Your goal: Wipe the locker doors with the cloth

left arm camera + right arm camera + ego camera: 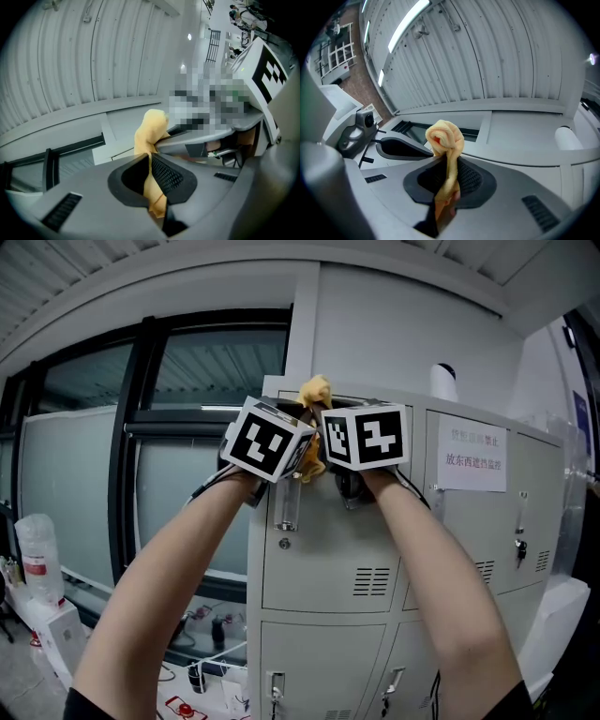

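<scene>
The cloth [316, 390], yellow and soft, was seen bunched into a rolled knob at its upper end. It was held up by the top edge of the grey lockers [328, 563], above the upper left door. A thin fold of it was pinched in the left gripper [151, 158], whose jaws were closed on it. A twisted strand was clamped likewise in the right gripper [449, 161]. The two grippers were held close side by side.
</scene>
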